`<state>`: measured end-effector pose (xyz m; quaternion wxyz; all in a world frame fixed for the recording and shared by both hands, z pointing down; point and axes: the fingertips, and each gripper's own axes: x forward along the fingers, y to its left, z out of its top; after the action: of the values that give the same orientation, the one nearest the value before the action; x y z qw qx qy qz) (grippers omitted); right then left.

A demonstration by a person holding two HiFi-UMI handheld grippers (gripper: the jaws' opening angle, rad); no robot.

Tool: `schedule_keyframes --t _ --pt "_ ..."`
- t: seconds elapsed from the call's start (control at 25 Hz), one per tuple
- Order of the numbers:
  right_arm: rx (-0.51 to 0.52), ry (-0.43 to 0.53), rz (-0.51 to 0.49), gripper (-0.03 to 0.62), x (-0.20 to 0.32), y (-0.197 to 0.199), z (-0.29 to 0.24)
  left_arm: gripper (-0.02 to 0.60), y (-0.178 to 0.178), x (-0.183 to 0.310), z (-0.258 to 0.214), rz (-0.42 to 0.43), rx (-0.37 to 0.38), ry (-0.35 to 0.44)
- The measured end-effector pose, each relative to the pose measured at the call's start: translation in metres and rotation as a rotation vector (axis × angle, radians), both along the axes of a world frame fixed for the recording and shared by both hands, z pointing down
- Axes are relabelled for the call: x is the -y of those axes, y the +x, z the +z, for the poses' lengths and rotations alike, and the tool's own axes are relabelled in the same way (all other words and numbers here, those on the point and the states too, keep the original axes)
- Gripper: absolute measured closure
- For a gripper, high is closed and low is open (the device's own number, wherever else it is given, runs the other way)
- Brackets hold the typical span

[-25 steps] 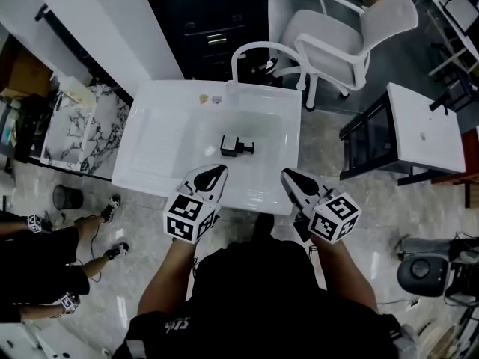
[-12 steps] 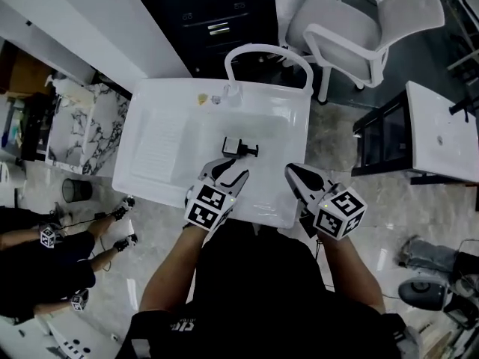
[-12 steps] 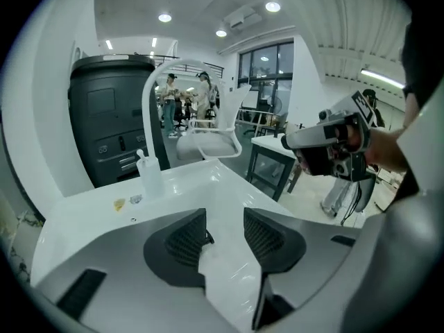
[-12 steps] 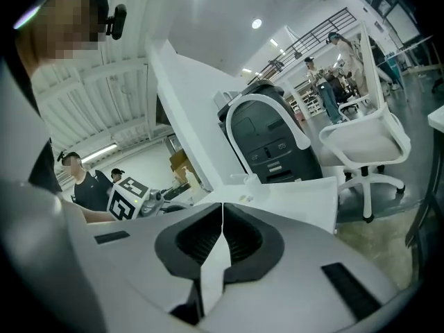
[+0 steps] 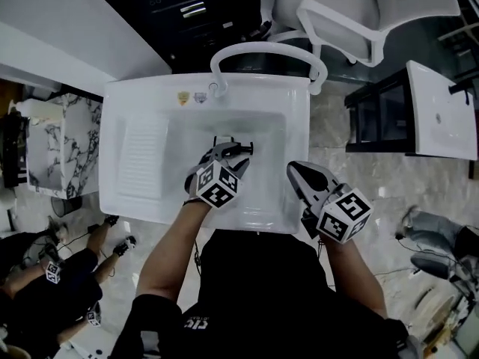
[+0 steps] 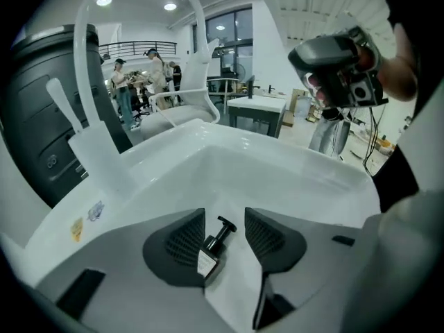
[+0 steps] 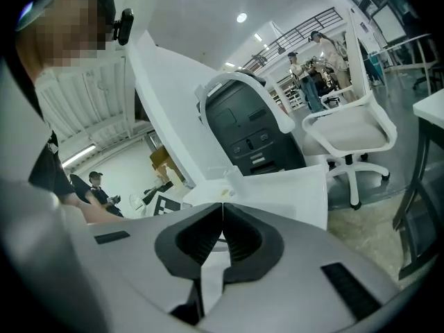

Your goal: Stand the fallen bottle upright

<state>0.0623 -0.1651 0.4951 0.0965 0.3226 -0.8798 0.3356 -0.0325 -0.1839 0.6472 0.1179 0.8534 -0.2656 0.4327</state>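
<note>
A small black pump bottle (image 5: pixel 233 147) (image 6: pixel 210 250) lies on its side on the floor of the white sink basin (image 5: pixel 281 137) (image 6: pixel 291 179), pump head pointing away. My left gripper (image 5: pixel 225 154) (image 6: pixel 223 232) reaches down into the basin. Its jaws are opening and stand on either side of the bottle. The bottle lies close to the left pad, and neither pad presses on it. My right gripper (image 5: pixel 296 173) (image 7: pixel 222 217) hovers over the basin's near right rim, shut with nothing between its jaws.
A white arched faucet (image 5: pixel 263 51) spans the sink's far rim. A ribbed draining board (image 5: pixel 142 159) lies left of the basin. A white chair (image 5: pixel 352 10) and a white table (image 5: pixel 441 111) stand to the right. People stand at lower left (image 5: pixel 45 275).
My left gripper has gone forward and down into the basin to the bottle, and its jaws have opened. The right gripper has shifted slightly and stayed shut.
</note>
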Motion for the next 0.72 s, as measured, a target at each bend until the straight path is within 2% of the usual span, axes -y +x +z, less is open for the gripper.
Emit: schedule_keyframes --t 0.24,0.44,0.56,0.72 --pt "-0.018 -0.047 0.053 0.577 0.007 0.003 0.022 0.391 -0.001 0.017 0.054 0.12 0.079 -0.041" --pt "-0.021 -0.068 0.079 0.577 0.011 0.005 0.032 0.391 0.001 0.017 0.093 0.276 0.193 -0.058" --pt "-0.02 -0.076 0.114 0.577 0.013 0.012 0.032 0.391 0.003 0.014 0.108 0.366 0.264 -0.058" --pt "-0.034 -0.08 0.157 0.577 0.013 0.027 0.032 0.395 0.009 0.014 0.12 0.436 0.324 -0.067"
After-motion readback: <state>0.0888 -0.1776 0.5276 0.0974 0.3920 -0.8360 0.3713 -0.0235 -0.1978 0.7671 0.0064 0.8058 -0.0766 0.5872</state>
